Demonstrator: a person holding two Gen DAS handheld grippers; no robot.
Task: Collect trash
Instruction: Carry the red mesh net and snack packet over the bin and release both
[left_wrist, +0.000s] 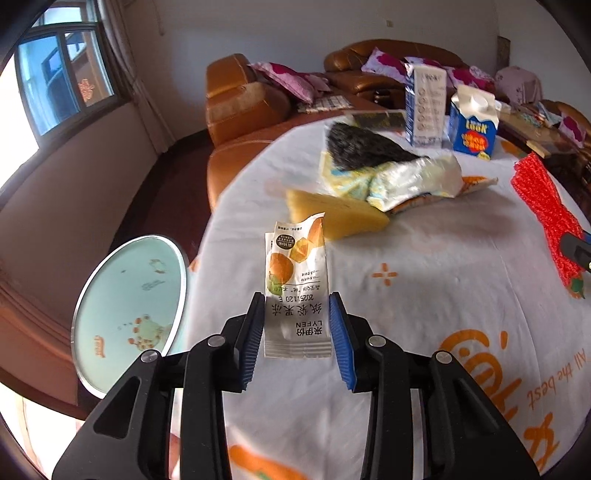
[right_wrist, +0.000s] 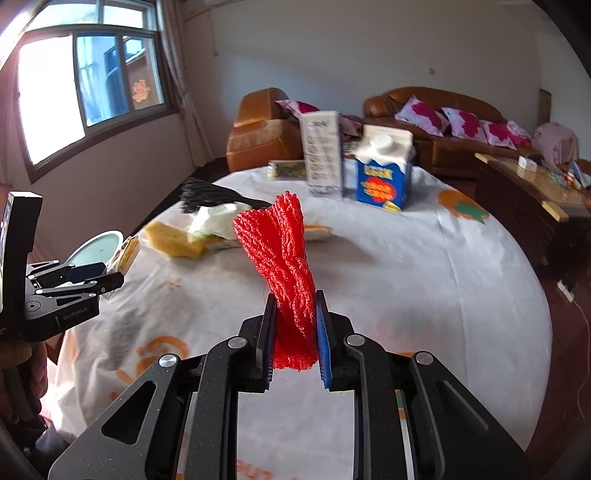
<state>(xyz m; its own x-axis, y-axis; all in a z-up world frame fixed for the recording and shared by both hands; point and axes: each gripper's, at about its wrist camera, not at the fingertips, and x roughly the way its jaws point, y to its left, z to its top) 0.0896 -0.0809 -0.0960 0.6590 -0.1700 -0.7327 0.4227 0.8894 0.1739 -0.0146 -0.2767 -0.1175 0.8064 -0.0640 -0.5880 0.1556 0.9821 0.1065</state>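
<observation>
My left gripper (left_wrist: 297, 325) is shut on a white jelly pouch wrapper (left_wrist: 295, 284) with orange fruit print, held above the table near its left edge. My right gripper (right_wrist: 295, 332) is shut on a red mesh net (right_wrist: 282, 258), held upright over the table; the net also shows at the right in the left wrist view (left_wrist: 543, 206). A pale green trash bin (left_wrist: 129, 314) with a silver rim stands open beside the table, left of the wrapper. The left gripper shows at the left of the right wrist view (right_wrist: 74, 284).
On the round white table (left_wrist: 424, 295) lie a yellow sponge (left_wrist: 340, 216), a black net (left_wrist: 362, 146), crumpled plastic bags (left_wrist: 406, 181), a flat packet (left_wrist: 376, 118) and two cartons (left_wrist: 472, 125). Brown sofas (left_wrist: 240, 99) stand behind; a wooden side table (right_wrist: 528, 184) is to the right.
</observation>
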